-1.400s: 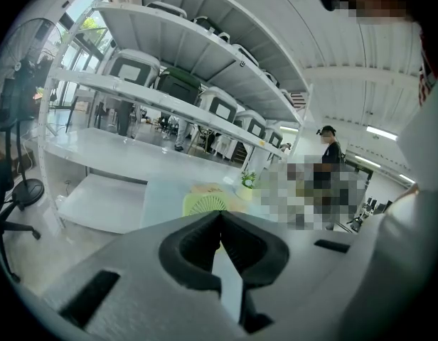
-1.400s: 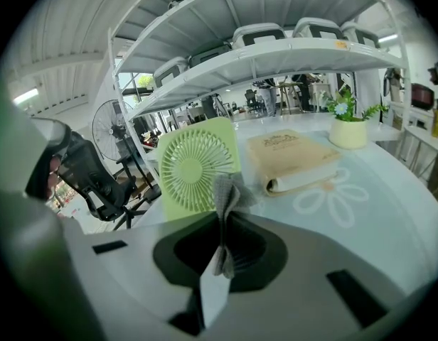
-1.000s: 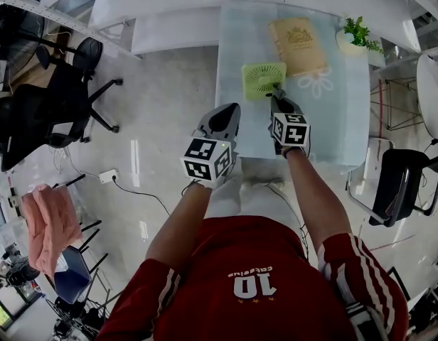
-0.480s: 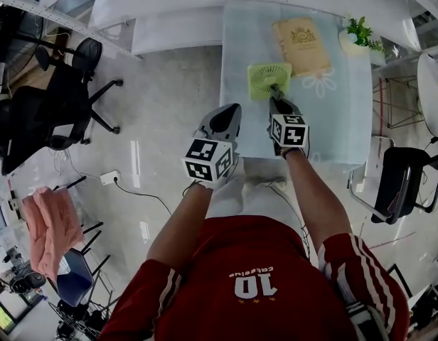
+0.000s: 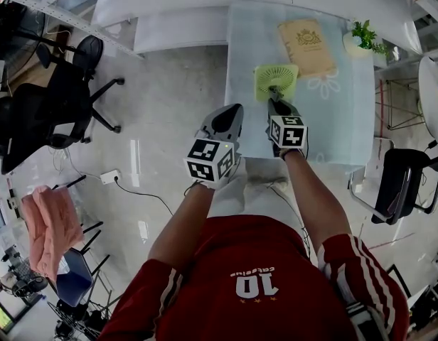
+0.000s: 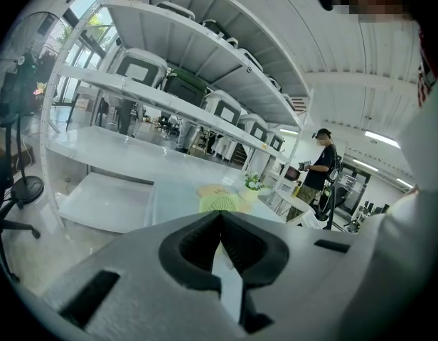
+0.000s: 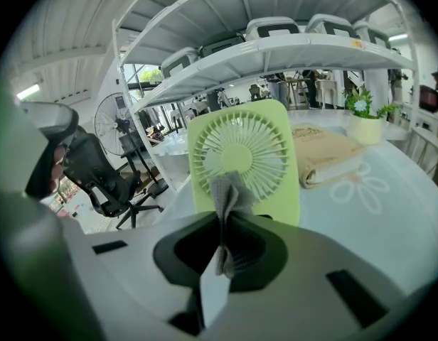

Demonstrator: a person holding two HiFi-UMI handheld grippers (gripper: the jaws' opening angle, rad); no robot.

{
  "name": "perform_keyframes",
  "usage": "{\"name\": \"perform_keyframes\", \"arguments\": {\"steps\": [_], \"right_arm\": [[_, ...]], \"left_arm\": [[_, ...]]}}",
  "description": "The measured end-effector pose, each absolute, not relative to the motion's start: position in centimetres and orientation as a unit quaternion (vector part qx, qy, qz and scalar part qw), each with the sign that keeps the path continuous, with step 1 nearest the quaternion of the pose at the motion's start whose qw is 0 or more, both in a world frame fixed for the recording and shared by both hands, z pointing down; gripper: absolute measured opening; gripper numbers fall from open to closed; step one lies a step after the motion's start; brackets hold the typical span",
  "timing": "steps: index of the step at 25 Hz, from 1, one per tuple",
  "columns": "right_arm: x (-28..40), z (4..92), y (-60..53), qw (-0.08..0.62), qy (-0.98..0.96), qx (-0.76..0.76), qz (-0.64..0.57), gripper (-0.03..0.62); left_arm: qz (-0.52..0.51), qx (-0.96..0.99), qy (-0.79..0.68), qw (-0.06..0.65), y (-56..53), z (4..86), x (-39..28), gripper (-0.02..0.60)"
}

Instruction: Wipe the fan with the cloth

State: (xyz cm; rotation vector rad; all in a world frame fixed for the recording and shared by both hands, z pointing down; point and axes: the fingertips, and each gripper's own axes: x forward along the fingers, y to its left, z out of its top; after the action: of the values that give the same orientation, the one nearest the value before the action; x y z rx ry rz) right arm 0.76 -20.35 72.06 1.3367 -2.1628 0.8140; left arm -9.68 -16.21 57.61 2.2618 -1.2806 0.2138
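We are holding the left gripper low and short of the table, its jaws pressed together on nothing. Nearer the work, we are clamping the right gripper on a small grey cloth, whose crumpled end is sticking up past the jaw tips. We are bringing that end to the lower part of the grille of the fan, though we cannot tell whether it is touching.

The fan is standing upright near the table's front-left corner, facing us, a flat pale-green plastic square with thin ribs. We are judging it light and easy to tip or slide on the smooth covering, so we are planning gentle strokes. The ribs look fragile, so the stiff outer frame, at a side edge or top corner, seems the place for the free left gripper to steady it. The cloth is soft and limp, so only the part close to the jaws is likely to press firmly.

Beyond the fan, a tan book is lying flat, and a small potted plant is standing farther back.
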Motion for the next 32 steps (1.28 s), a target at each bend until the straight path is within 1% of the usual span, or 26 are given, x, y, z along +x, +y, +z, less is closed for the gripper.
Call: {"name": "perform_keyframes", "arguments": {"steps": [23, 32], "right_arm": [[-3.2, 71.9, -20.0, 0.238, -0.791, 0.476, 0.304, 0.023], [-4.4, 70.4, -19.3, 0.245, -0.798, 0.464, 0.295, 0.023]], "left_arm": [[0.077, 0.844, -0.458, 0.267, -17.2, 57.4, -10.7, 0.005], [0.088, 0.851, -0.444, 0.266, -17.2, 57.5, -11.6, 0.005]]}}
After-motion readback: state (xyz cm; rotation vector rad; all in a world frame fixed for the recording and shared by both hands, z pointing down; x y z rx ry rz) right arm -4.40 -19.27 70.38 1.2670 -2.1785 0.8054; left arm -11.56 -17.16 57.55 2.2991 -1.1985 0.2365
